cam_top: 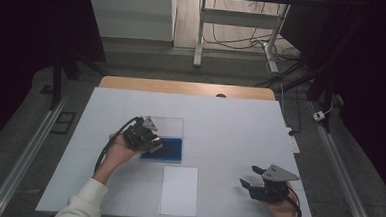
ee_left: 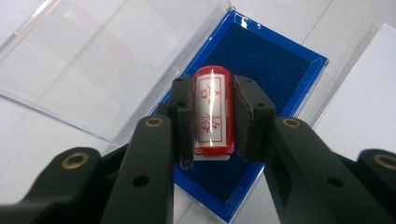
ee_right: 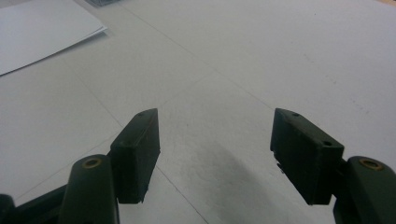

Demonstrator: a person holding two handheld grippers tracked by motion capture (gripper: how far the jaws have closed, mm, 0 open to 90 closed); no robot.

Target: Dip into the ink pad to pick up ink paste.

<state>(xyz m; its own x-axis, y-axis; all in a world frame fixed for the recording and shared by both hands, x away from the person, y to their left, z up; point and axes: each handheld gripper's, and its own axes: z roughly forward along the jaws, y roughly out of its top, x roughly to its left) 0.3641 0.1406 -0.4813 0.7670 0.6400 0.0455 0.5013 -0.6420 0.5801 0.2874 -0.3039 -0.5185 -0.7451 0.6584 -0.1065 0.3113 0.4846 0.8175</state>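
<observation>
A red stamp (ee_left: 212,112) with a white label and red characters sits clamped between the jaws of my left gripper (ee_left: 212,116), right over the blue ink pad (ee_left: 275,70); whether it touches the pad I cannot tell. In the high view the left gripper (cam_top: 151,141) hangs at the left edge of the blue ink pad (cam_top: 171,148), whose clear lid (cam_top: 170,125) lies open behind it. A white sheet of paper (cam_top: 179,190) lies in front of the pad. My right gripper (cam_top: 250,176) rests low at the right with its jaws apart; the right gripper (ee_right: 215,154) holds nothing.
The white table cover (cam_top: 230,125) spreads wide around both hands. A corner of the paper sheet (ee_right: 42,28) shows at the upper left of the right gripper view. Beyond the table's far edge stand a desk frame (cam_top: 200,34) and cables on the floor.
</observation>
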